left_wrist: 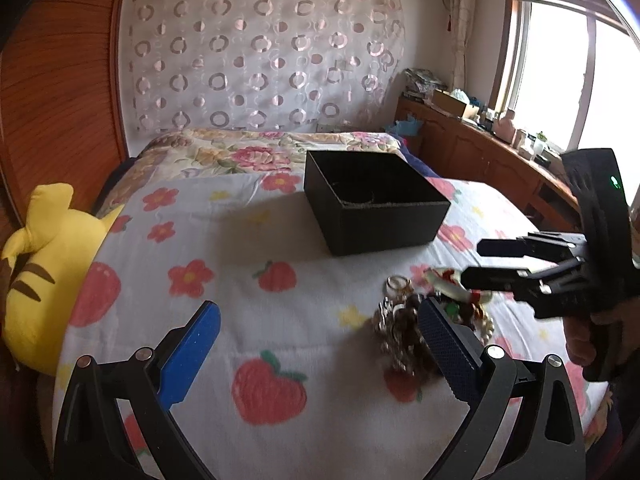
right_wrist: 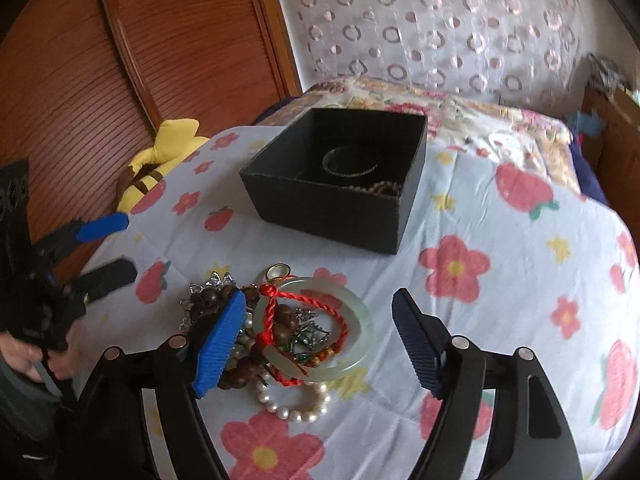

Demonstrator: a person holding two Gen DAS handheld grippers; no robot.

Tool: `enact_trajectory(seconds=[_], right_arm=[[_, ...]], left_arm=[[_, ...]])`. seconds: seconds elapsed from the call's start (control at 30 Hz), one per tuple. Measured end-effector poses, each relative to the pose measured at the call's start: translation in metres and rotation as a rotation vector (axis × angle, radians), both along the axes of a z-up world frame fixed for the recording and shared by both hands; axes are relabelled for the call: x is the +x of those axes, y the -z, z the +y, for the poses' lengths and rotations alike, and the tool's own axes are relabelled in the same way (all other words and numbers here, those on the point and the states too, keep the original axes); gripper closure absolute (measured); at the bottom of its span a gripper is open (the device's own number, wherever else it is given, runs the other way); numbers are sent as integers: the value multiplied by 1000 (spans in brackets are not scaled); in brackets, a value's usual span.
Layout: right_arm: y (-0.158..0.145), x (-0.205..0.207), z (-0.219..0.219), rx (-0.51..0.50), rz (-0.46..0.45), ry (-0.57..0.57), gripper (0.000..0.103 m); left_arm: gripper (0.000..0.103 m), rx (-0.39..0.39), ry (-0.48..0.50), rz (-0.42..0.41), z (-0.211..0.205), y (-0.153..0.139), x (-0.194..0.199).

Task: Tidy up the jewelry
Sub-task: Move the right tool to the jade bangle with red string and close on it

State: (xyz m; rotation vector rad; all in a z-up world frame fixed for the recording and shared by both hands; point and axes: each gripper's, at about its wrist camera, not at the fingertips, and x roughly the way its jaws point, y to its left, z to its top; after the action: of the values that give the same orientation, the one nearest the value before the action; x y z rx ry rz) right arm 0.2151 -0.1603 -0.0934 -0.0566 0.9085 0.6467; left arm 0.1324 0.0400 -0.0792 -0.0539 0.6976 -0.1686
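A black open box [right_wrist: 336, 204] stands on the bed and holds a bangle [right_wrist: 350, 164] and a beaded string [right_wrist: 384, 189]; it also shows in the left wrist view [left_wrist: 372, 204]. A jewelry pile lies in front of it: a pale green jade bangle [right_wrist: 360, 320] tied with red cord [right_wrist: 269, 312], brown wooden beads [right_wrist: 212, 300], a pearl bracelet [right_wrist: 296, 410], a ring [right_wrist: 278, 271]. My right gripper [right_wrist: 318, 336] is open, its jaws on either side of the pile just above it. My left gripper [left_wrist: 320, 340] is open and empty, left of the pile [left_wrist: 404, 328].
A flowered bedspread [right_wrist: 500, 300] covers the bed. A yellow plush toy [left_wrist: 44, 280] lies at the left edge by a wooden headboard [right_wrist: 120, 60]. A wooden sideboard [left_wrist: 480, 148] with clutter stands under the window at right. A patterned curtain [left_wrist: 260, 48] hangs behind.
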Motion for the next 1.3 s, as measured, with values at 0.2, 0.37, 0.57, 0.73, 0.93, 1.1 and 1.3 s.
enact_trajectory(seconds=[0.2,0.37,0.57,0.73,0.93,1.1,1.3], right_arm=[[10,4,2,9,48,26,24],[17,4,5,-10,68,28,21],[25,5,11,-29,74,40,21],[25,3,15,-55,55,33,29],[16,-10,11,-74,-30,44,30],[2,-30,-9,-79,-96,55,30],[5,-57,-36,-88,-120,76,30]], left_arm=[[8,3,9,12,1,4,-12],[8,-6,14,17,2,8,-18],[8,-13,13,21,2,10,-19],[8,-13,13,22,2,13,-22],[8,-17,19,26,-3,15,-22],[8,-1,53,29,-16,16,-24],[23,22,118,32,-33,12,-22]])
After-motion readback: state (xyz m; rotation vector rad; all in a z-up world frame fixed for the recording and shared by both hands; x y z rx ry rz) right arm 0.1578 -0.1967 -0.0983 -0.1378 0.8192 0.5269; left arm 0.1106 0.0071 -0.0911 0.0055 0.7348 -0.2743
